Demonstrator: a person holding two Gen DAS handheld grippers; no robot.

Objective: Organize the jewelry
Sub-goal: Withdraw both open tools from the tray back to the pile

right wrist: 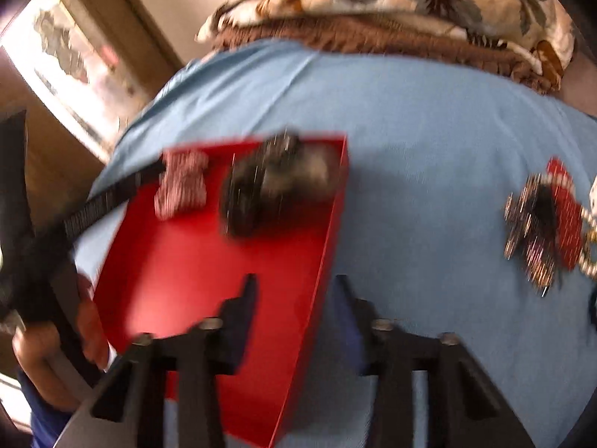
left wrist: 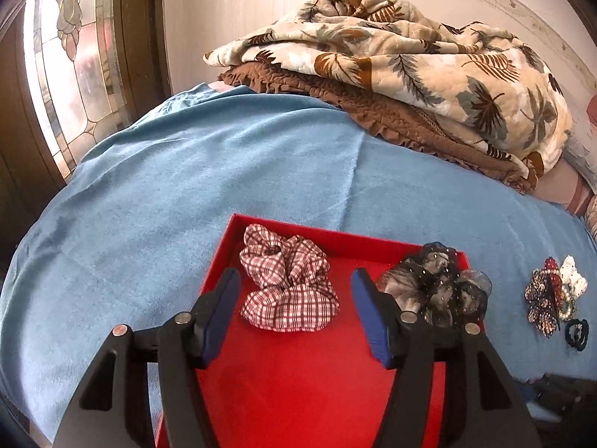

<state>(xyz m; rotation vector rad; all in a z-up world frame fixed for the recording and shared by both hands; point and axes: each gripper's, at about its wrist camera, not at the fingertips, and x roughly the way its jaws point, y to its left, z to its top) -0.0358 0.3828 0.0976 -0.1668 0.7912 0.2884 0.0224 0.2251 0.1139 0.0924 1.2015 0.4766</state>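
A red tray point(left wrist: 298, 380) point(right wrist: 186, 261) lies on the blue cover. In it are a red-and-white checked scrunchie point(left wrist: 289, 287) point(right wrist: 181, 190) and a dark sheer scrunchie point(left wrist: 436, 287) point(right wrist: 272, 186). My left gripper point(left wrist: 294, 276) hangs open over the tray, the checked scrunchie lying just beyond its fingertips, untouched. My right gripper point(right wrist: 294, 283) is open and empty, straddling the tray's right wall; this view is blurred. To the tray's right, a heap of beaded hair clips point(left wrist: 552, 295) point(right wrist: 541, 224) and a black hair tie point(left wrist: 577, 334) rest on the cover.
The blue cover point(left wrist: 186, 171) spreads over a bed. Folded leaf-print and brown blankets point(left wrist: 391, 67) are stacked at the back. A stained-glass window point(left wrist: 74, 56) stands at the left. A hand point(right wrist: 93, 328) holding the left gripper shows at the lower left of the right wrist view.
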